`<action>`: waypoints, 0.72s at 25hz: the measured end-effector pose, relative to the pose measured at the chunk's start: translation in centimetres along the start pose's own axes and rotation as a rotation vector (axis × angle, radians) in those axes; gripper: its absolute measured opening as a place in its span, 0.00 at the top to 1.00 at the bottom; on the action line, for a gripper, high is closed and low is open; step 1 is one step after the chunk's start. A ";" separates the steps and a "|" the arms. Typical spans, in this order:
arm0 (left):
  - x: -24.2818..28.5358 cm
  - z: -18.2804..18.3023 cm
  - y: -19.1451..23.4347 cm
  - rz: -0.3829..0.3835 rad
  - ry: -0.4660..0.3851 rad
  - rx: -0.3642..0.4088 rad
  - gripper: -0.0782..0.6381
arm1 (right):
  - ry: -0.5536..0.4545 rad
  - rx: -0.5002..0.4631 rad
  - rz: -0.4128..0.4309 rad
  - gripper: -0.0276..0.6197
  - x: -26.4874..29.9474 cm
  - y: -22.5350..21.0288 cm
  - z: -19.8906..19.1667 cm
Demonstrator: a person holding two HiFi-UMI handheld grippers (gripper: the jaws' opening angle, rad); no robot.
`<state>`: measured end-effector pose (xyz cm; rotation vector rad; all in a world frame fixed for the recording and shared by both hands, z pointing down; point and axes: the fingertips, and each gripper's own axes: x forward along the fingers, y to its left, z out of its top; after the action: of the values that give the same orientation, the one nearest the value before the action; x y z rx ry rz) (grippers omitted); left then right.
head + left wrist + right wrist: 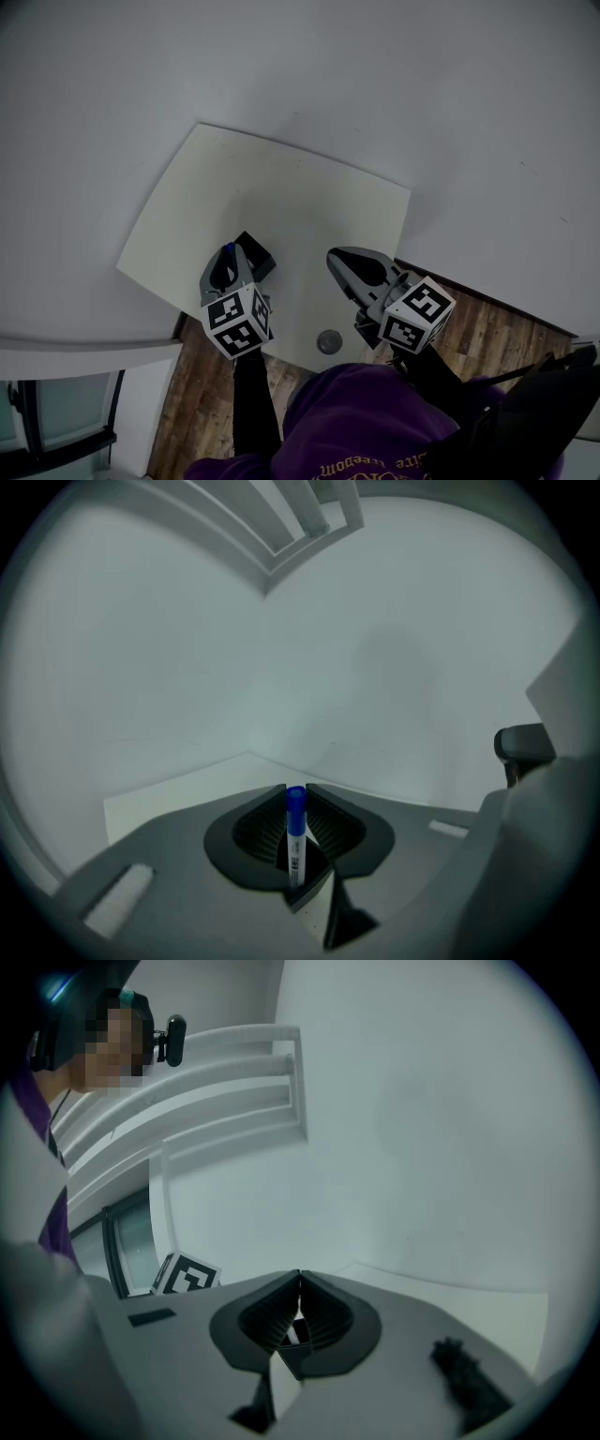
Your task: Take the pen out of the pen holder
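Note:
A white pen with a blue cap (295, 834) stands upright between the jaws of my left gripper (295, 794), which is shut on it. In the head view the blue cap (230, 249) shows at the tip of the left gripper (228, 253), over the near part of the white table (281, 187). The black pen holder (258, 253) stands right beside that gripper, partly hidden by it. My right gripper (336, 255) hovers to the right, jaws shut with nothing in them; its tips meet in the right gripper view (300, 1279).
A small grey round disc (329, 341) lies near the table's front edge. Wooden floor (487, 328) shows beyond the table's right side. The left gripper's marker cube (187, 1277) shows in the right gripper view. A white railing (216, 1091) and a person are at the left there.

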<state>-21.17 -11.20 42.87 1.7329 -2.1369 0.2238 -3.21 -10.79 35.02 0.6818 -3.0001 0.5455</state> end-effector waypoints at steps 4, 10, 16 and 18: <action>-0.4 0.5 -0.1 0.003 -0.019 -0.001 0.79 | -0.003 0.000 0.008 0.94 0.0 0.0 0.0; -1.0 1.3 -0.1 0.005 -0.043 -0.002 0.79 | -0.003 0.000 0.016 0.94 0.0 0.2 0.1; -1.3 1.7 -0.1 0.006 -0.055 -0.005 0.79 | -0.008 0.003 0.020 0.94 0.0 0.2 0.1; -1.4 1.9 -0.1 0.003 -0.060 -0.006 0.79 | -0.009 0.004 0.020 0.94 -0.1 0.3 0.1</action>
<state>-21.19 -10.63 40.53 1.7537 -2.1804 0.1684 -3.27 -10.57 34.85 0.6574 -3.0177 0.5505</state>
